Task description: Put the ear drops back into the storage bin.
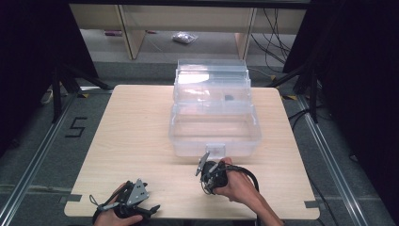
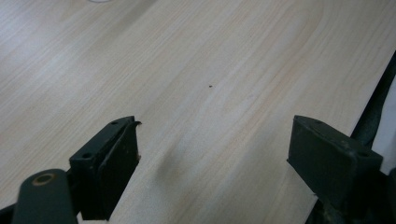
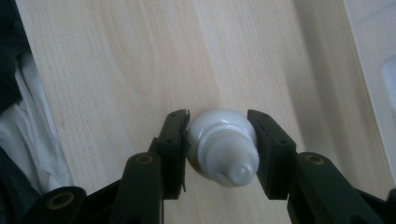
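In the right gripper view a small white bottle (image 3: pixel 223 147) with a ribbed cap and a nozzle tip sits between the two black jaws, which press on its sides; the right gripper (image 3: pixel 218 133) is shut on it above the wooden table. From the high view that gripper (image 1: pixel 210 175) is in a hand just in front of the clear plastic box (image 1: pixel 214 123). My left gripper (image 1: pixel 134 203) rests near the table's front edge at the left, its jaws wide apart with bare wood between them (image 2: pixel 212 135).
The clear box has an open lid (image 1: pixel 211 77) standing behind it and a small dark item (image 1: pixel 229 98) inside at the back. The wooden table (image 1: pixel 131 132) spreads to the left. Floor, shelving legs and cables lie beyond the far edge.
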Motion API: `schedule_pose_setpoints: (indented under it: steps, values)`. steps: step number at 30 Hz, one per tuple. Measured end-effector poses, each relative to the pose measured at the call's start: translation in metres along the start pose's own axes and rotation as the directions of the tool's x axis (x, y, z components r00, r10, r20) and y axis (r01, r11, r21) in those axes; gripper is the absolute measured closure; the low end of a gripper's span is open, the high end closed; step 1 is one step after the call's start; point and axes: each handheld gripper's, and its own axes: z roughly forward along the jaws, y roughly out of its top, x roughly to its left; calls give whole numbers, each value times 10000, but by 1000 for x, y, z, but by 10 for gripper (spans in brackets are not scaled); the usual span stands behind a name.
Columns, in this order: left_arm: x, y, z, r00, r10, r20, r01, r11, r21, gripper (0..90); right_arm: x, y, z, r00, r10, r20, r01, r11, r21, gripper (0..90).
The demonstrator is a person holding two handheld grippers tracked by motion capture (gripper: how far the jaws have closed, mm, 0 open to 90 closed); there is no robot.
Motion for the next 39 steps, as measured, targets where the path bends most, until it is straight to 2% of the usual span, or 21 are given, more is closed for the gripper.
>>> schedule_pose_setpoints:
  steps: [2,3,4,7,9,10,11,12,14,15,18,22,26,28,29,30,33,34,36,37,39]
  values:
    - [0,0,1,10000,-38,-37,38,10000,-31,156,-1,-1,-3,9998,178,-106,-179,9998,-104,601]
    - [0,0,1,10000,-45,-63,45,10000,-11,156,-2,-2,-5,9998,214,0,-214,9997,-102,601]
    - [0,0,1,10000,-35,-59,35,10000,-35,157,-4,-2,-6,10000,-3,67,4,9999,-165,601]
    - [0,0,1,10000,-53,-55,53,10000,-40,156,-6,-5,-11,9997,253,60,-252,9993,-260,601]
    - [0,0,0,9999,-77,-72,76,10000,-58,156,-9,-6,-13,9999,151,34,-149,9994,-324,601]
    - [0,0,0,10000,-34,-13,34,10000,-16,156,-10,-7,-14,9996,285,12,-284,9991,-305,601]
    - [0,0,1,10000,-31,-40,31,10000,-34,156,-13,-8,-14,10000,-52,3,52,9988,-483,601]
    - [0,0,0,10000,-45,-35,45,10000,-29,156,-13,-8,-15,9999,112,-8,-113,9988,-469,601]
    - [0,0,0,10000,-68,-41,68,10000,-29,156,-16,-10,-17,10000,-97,-20,96,9983,-582,601]
    - [0,0,0,10000,-55,-50,55,10000,-17,156,-16,-10,-18,9998,195,-71,-198,9985,-519,601]
    - [0,0,1,10000,-47,-52,47,10000,-44,156,-20,-12,-22,9994,55,-330,-76,9980,-622,601]
    - [0,0,1,10000,-16,21,16,10000,23,156,-26,-17,-27,9988,410,-272,-423,9978,-501,601]
    - [0,0,2,9999,-24,-104,24,10000,28,156,-31,-23,-32,9967,780,-239,-787,9965,-280,602]
    - [1,0,1,10000,-3,-31,3,10000,63,156,-35,-26,-33,9976,623,-298,-633,9974,-353,602]
    - [0,0,1,9999,-86,-56,86,10000,-10,156,-35,-27,-34,9968,740,-292,-750,9966,-344,602]
    - [1,0,-1,10000,86,9,-86,9999,134,156,-37,-28,-35,9973,643,-357,-653,9975,-277,602]
    - [1,0,0,9999,120,19,-120,9998,141,156,-39,-31,-38,9938,1049,-375,-1055,9943,-137,602]
    - [1,0,-1,9999,124,27,-124,9998,161,156,-41,-32,-39,9957,862,-339,-869,9960,-211,601]
    - [2,0,-1,9999,141,27,-142,9996,249,156,-43,-34,-41,9937,1077,-298,-1086,9936,-304,602]
    - [2,0,-1,9999,137,38,-138,9998,166,156,-46,-34,-43,9947,948,-396,-956,9953,-177,602]
    - [2,0,-1,9999,138,62,-139,9997,211,156,-48,-36,-45,9945,1008,-285,-1018,9943,-331,602]
